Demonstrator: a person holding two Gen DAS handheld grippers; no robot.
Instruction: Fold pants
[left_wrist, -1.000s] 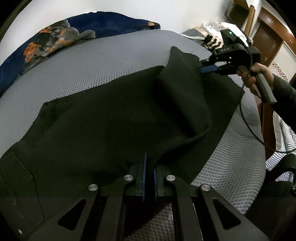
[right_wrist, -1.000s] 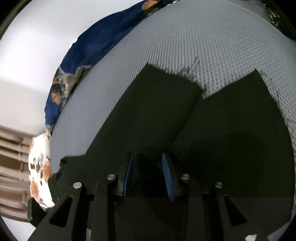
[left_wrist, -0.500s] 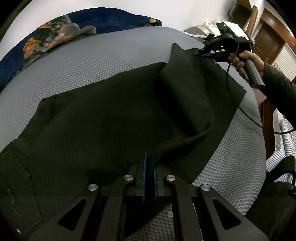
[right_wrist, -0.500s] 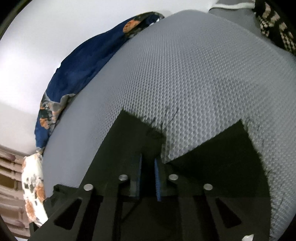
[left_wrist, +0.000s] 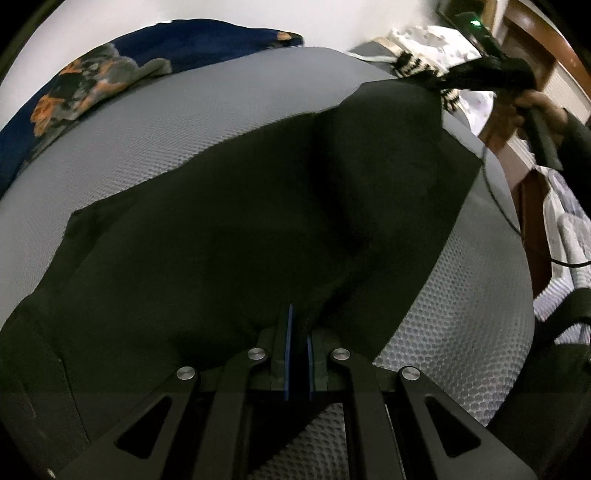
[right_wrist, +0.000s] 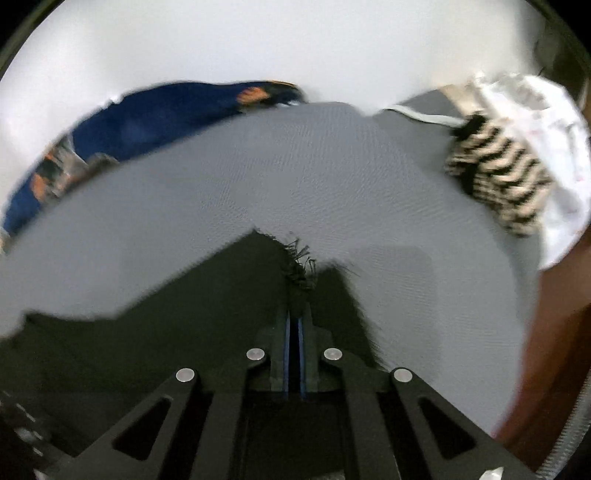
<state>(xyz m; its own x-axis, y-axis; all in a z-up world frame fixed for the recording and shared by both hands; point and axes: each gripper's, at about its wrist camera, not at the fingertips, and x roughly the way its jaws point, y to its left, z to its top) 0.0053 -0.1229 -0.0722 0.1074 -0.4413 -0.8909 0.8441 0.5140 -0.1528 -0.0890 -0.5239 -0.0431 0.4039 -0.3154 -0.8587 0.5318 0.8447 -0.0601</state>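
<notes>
Right gripper closes on the hem and lifts

Our right gripper, open over the black pants a second ago, now pinches the frayed hem and rises off the grey mattress, pulling that leg taut; its view tilts up toward the wall.

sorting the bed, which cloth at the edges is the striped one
The black-and-cream striped cloth, beside the white cloth; the blue cloth is flowered.
</notes>
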